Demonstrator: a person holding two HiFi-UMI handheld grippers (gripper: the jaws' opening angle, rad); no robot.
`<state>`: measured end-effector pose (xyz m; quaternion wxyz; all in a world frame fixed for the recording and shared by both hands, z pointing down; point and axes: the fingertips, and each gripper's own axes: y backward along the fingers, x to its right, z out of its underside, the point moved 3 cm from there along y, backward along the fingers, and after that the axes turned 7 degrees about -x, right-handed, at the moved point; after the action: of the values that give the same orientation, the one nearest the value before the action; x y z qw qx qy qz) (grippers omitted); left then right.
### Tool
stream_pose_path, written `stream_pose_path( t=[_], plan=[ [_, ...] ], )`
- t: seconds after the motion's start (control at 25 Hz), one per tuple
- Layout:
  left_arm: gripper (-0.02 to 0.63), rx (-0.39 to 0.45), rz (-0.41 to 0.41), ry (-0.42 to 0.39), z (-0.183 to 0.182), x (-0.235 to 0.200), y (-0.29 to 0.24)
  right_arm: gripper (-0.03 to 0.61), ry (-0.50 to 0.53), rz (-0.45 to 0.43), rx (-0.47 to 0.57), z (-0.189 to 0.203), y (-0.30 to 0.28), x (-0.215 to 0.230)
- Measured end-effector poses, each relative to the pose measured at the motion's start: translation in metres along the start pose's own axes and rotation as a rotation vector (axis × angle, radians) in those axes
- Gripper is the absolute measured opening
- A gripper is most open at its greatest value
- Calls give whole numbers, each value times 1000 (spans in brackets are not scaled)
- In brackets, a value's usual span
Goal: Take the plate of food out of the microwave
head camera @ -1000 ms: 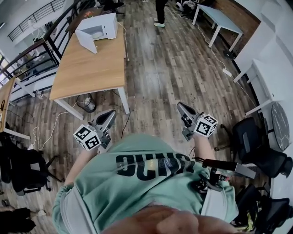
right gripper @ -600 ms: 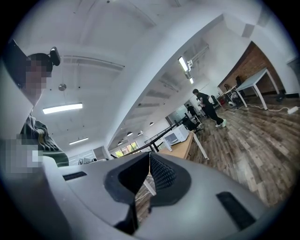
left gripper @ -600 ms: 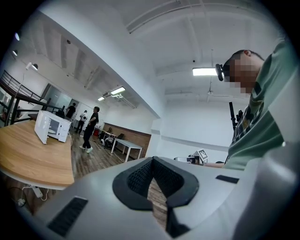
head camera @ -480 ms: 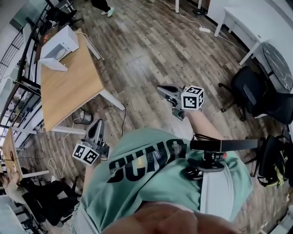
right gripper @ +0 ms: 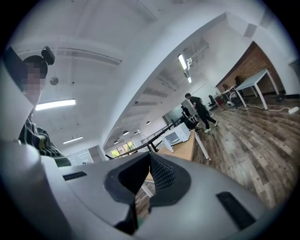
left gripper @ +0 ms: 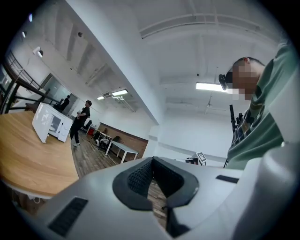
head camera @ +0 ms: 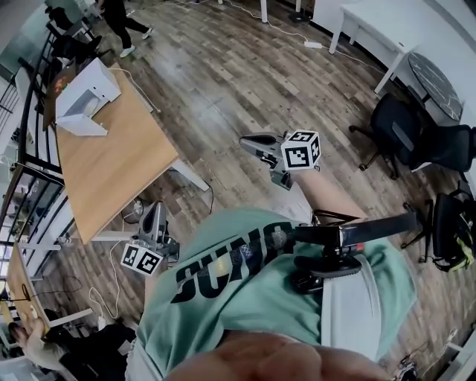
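Left hand-held gripper (left gripper: 152, 160): jaws closed against each other with nothing between them. It is held low at the wearer's left side, near the close end of the counter and not touching it.
Right hand-held gripper (right gripper: 149, 158): jaws pressed together and empty. It is held out in front of the body over the floor, well apart from the counter.
Microwave (head camera: 89, 91): white, standing at the far end of the counter with its door (head camera: 77, 125) open.
Plate of food: cannot be made out, because the inside of the microwave is too small to read in any view.
Counter (head camera: 111, 167): a light wood top on white legs, to the left of both grippers in the head view.
Floor (head camera: 223, 67): wood planks.
Other person (head camera: 119, 15): in dark clothes, on the floor beyond the counter's far end, near the microwave.
Chair (head camera: 398, 130): black office chair on the right, beside a white table (head camera: 379, 22).
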<state>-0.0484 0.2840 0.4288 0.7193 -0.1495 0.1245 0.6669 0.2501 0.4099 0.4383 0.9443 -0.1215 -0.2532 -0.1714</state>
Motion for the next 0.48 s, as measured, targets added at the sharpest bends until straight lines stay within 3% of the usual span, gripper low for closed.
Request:
stream_pose_path(
  t=[0.24, 0.48],
  plan=[
    [3, 33, 3, -38, -52, -88, 62, 6, 33, -22, -12, -14, -111, -44],
    [4, 48, -26, -9, -63, -159, 105, 6, 37, -38, -49, -19, -191, -61]
  ],
)
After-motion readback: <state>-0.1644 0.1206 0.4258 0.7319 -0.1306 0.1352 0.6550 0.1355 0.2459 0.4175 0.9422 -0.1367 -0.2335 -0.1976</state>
